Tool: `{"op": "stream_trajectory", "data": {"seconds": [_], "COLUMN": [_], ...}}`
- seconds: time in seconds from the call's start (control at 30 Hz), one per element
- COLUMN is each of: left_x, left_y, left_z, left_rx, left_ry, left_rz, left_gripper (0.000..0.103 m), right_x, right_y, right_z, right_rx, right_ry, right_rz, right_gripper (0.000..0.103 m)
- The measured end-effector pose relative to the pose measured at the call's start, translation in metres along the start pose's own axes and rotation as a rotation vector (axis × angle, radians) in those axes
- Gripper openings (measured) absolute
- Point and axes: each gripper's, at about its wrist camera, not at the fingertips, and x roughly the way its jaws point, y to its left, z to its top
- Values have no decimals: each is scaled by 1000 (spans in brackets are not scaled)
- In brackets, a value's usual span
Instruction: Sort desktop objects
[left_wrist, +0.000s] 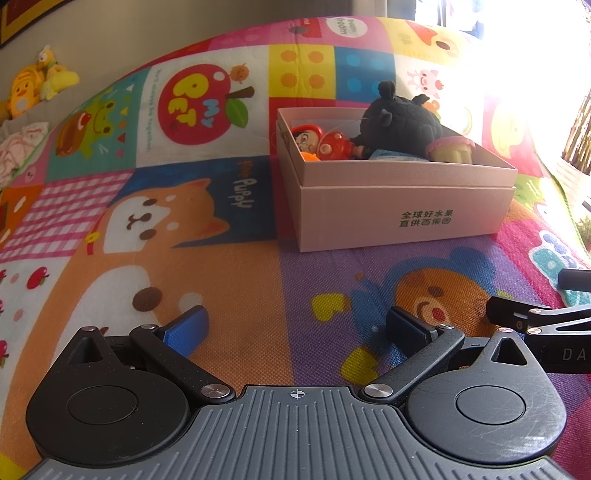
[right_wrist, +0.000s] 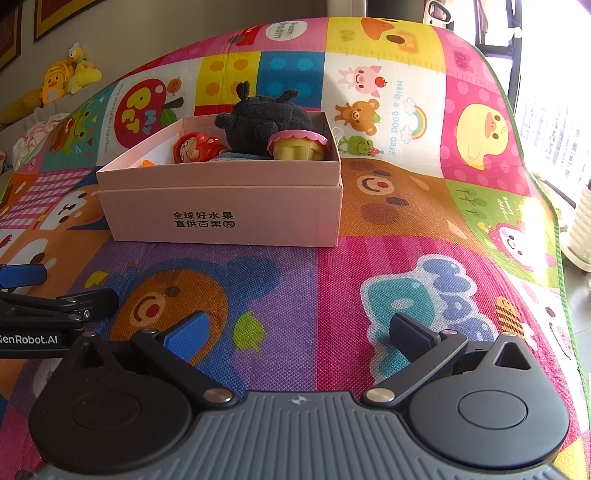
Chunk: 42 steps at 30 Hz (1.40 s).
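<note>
Hovering low over the mat (left_wrist: 240, 280): left gripper (left_wrist: 295, 328), jaws spread wide, holding nothing. Hovering just beside it, to the right: right gripper (right_wrist: 297, 332), jaws likewise spread wide and empty. Showing at the right edge of the left wrist view, black links of the right gripper; showing at the left edge of the right wrist view, the left gripper's arm and a blue pad (right_wrist: 22, 275).

Sitting on the mat ahead of both grippers, well apart from the fingertips: a pink box (left_wrist: 402, 218), open at the top, printed characters on its near wall. Lying inside it, touching one another: a black plush (left_wrist: 399, 125) rising above the rim, a red figure (left_wrist: 321, 142) at the left end, a pink-and-yellow cup toy (left_wrist: 448, 147) at the right end, something orange and something light blue half hidden by the wall.

Resting beyond the mat's far left edge: yellow plush toys (right_wrist: 62, 79) and some pale cloth (left_wrist: 18, 147). Glaring strongly from the right: daylight.
</note>
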Motion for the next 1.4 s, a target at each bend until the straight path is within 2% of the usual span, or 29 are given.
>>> {"op": "stream_trajectory", "data": {"seconds": [1.4], "left_x": [-1], "left_y": [-2], "left_z": [-1], "left_rx": [4], "left_ry": [-2], "left_rz": [5], "left_gripper": [103], "right_x": [-1], "right_y": [-4], "right_z": [0], "right_rx": [3], "right_ry": [-2], "right_rz": [2], "right_gripper": [103]}}
